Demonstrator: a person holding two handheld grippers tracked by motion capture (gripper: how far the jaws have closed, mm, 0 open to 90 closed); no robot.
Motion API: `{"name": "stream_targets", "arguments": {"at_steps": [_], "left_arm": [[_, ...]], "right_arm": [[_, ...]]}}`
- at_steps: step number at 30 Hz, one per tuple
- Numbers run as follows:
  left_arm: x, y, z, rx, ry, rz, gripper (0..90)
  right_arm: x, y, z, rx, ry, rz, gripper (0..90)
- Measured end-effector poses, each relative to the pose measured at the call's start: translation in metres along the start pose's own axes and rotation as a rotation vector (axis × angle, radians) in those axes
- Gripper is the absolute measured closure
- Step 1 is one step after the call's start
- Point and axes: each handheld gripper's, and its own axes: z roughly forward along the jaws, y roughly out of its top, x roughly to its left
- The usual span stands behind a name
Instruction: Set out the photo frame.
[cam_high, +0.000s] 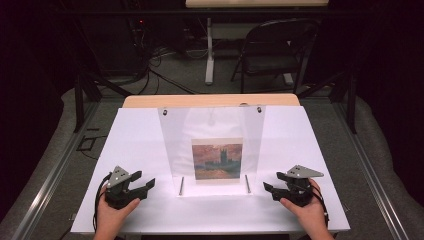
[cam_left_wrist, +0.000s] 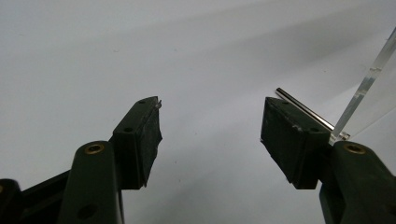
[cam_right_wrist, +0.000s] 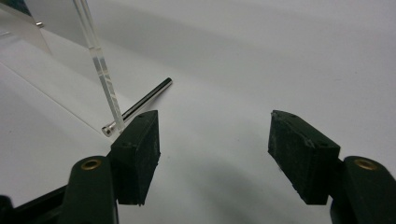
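Observation:
A clear acrylic frame (cam_high: 212, 130) stands upright in the middle of the white table (cam_high: 130, 145), with a small landscape picture (cam_high: 217, 159) in its lower part. Two metal pins (cam_high: 181, 185) (cam_high: 247, 183) stick out at its foot. My left gripper (cam_high: 145, 189) rests on the table left of the frame, jaws open and empty; its view shows one metal pin (cam_left_wrist: 303, 109) and the acrylic edge (cam_left_wrist: 369, 81) beyond the right jaw. My right gripper (cam_high: 270, 190) sits right of the frame, open and empty, with a metal pin (cam_right_wrist: 140, 105) and the acrylic edge (cam_right_wrist: 100, 70) near its left jaw.
A person's hands (cam_high: 112, 217) hold both grippers at the table's front edge. Beyond the table stand a black folding chair (cam_high: 275, 50) and a white table leg (cam_high: 209, 50), with cables on the floor. Dark surroundings flank both sides.

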Motion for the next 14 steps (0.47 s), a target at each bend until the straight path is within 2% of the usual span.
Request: {"name": "stream_targets", "arguments": {"at_steps": [14], "left_arm": [[0.0020,0.0001,-0.0005,-0.001,0.011,-0.013,37.5]], "right_arm": [[-0.0032,-0.0013,-0.0003,0.003,-0.008,0.019,33.8]]}}
